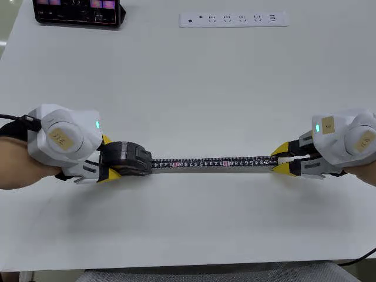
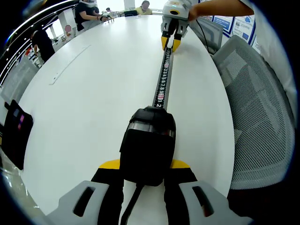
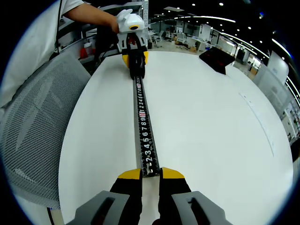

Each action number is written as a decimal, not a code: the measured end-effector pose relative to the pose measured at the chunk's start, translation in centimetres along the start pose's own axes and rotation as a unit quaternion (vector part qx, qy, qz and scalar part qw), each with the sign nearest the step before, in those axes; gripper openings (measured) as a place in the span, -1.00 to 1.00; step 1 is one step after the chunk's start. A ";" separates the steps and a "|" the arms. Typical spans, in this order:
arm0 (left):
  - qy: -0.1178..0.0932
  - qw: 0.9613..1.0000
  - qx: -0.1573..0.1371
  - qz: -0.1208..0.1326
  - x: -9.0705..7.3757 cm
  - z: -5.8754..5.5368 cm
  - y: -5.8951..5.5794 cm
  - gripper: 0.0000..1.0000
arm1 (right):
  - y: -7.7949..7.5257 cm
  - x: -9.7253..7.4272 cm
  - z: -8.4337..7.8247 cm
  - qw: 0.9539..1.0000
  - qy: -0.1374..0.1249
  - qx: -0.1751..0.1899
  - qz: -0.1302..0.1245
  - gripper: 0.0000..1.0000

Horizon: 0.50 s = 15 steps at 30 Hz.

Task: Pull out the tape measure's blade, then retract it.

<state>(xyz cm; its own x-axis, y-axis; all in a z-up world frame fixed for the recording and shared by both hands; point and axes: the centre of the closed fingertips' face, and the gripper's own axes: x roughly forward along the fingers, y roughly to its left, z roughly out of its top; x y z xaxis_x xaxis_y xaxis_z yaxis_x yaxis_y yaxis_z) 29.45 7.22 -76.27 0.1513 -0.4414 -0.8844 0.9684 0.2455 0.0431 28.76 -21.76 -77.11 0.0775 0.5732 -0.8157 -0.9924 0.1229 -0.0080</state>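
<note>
Blade (image 1: pixel 211 163) drawn out, retraction left to do
Tape measure case (image 1: pixel 130 157) lies on the white table (image 1: pixel 194 88), clamped in the left gripper (image 1: pixel 109 158); the right gripper (image 1: pixel 278 158) pinches the blade's tip, stretching it flat along the tabletop between them.

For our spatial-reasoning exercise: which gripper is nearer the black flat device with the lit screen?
Left. The left gripper, clamping the black tape measure case, sits at the same end as the device; the right gripper, pinching the blade tip, sits opposite.
</note>
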 end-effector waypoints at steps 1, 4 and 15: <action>0.000 1.000 -0.001 0.000 0.0 0.0 0.0 -0.44 | 0.0 -0.1 -0.1 1.000 0.001 0.000 0.000 -0.83; 0.000 1.000 -0.001 0.000 0.0 0.0 0.0 -0.44 | -0.1 -0.2 -0.4 1.000 0.003 0.002 -0.001 -0.83; 0.000 1.000 -0.001 0.000 0.0 0.0 0.0 -0.44 | -0.2 -0.5 -1.2 1.000 0.011 0.003 -0.001 -0.83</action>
<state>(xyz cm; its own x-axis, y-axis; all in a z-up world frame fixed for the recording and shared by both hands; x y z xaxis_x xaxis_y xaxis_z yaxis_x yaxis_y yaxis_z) 29.47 7.21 -76.24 0.1517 -0.4415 -0.8844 0.9679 0.2475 0.0425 28.77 -22.99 -77.38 0.0778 0.5550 -0.8282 -0.9916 0.1294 -0.0065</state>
